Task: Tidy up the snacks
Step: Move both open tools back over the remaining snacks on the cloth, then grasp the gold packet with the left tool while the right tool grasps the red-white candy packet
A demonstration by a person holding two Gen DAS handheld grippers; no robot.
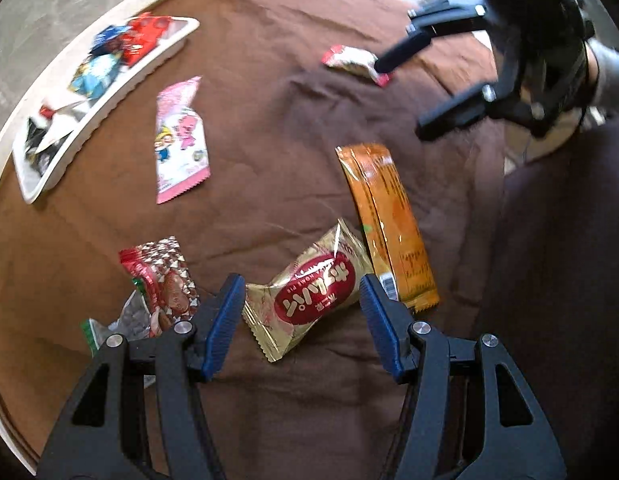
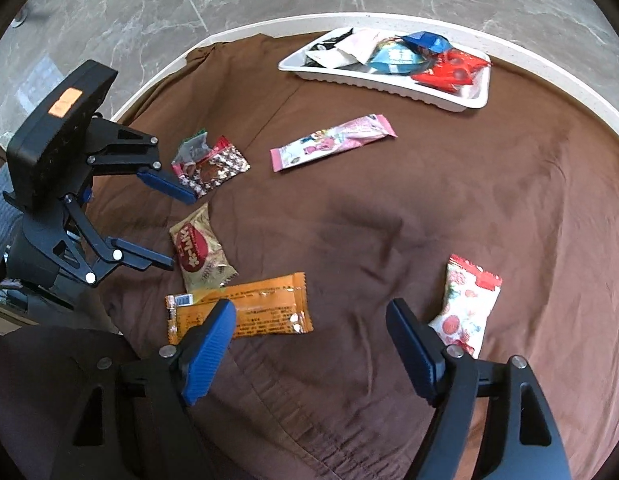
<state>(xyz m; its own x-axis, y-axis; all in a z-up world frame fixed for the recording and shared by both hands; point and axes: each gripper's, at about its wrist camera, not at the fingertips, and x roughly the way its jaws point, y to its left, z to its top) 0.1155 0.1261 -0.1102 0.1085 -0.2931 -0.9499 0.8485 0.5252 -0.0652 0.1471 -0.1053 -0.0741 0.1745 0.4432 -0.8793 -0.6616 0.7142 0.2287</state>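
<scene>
The left gripper (image 1: 302, 300) hangs over a round table covered with a brown cloth (image 1: 289, 92); its jaws stand apart on both sides of a gold pie packet (image 1: 309, 288), and the blue pads do not press on it; the packet lies flat on the cloth. Just beside it lies an orange bar packet (image 1: 389, 220), and on the other side a red-and-white patterned packet (image 1: 169, 280) on top of a crumpled green-edged wrapper (image 1: 109, 328). A pink cartoon packet (image 1: 181, 140) lies nearer the white tray (image 1: 69, 152), which holds several snacks near the table's edge. The right gripper (image 2: 311, 320) is released too, with only cloth between its jaws; a strawberry-print packet (image 2: 467, 304) lies just beside its right finger; whether they touch is not clear.
</scene>
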